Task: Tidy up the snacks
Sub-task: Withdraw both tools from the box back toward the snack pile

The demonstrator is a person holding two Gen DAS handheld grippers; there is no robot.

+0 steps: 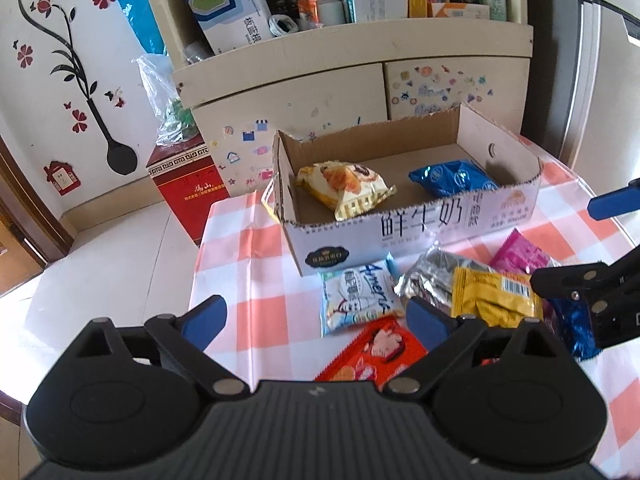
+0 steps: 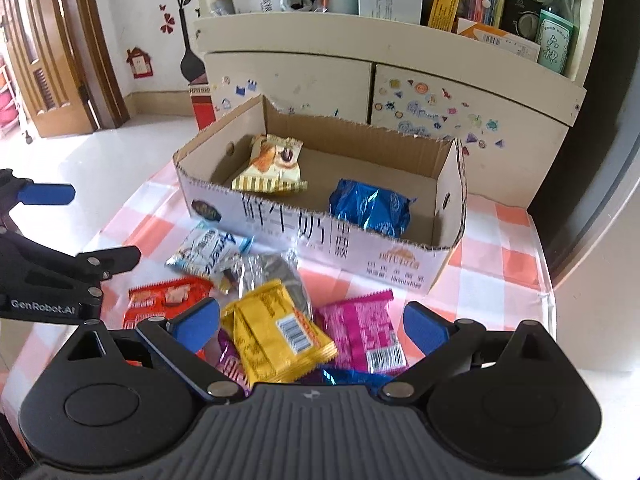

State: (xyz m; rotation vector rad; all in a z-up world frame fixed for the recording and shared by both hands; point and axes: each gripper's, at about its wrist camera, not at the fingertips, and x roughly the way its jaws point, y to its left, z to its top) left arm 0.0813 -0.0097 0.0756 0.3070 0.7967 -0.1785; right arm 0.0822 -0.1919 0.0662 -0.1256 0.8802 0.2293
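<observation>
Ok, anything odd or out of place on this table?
Nothing damaged or spilled. The box has rough torn edges and holds only two snacks, a yellow pack and a blue pack. The other packs lie in a loose overlapping heap in front of it.

A low cardboard box (image 2: 304, 236) holds a cream croissant packet (image 2: 272, 168) and a blue foil packet (image 2: 370, 208), apart. In front, touching or overlapping on the checked cloth, lie white (image 2: 208, 250), silver (image 2: 272, 276), red (image 2: 168, 300), yellow (image 2: 276, 332) and pink (image 2: 364, 328) packets.
</observation>
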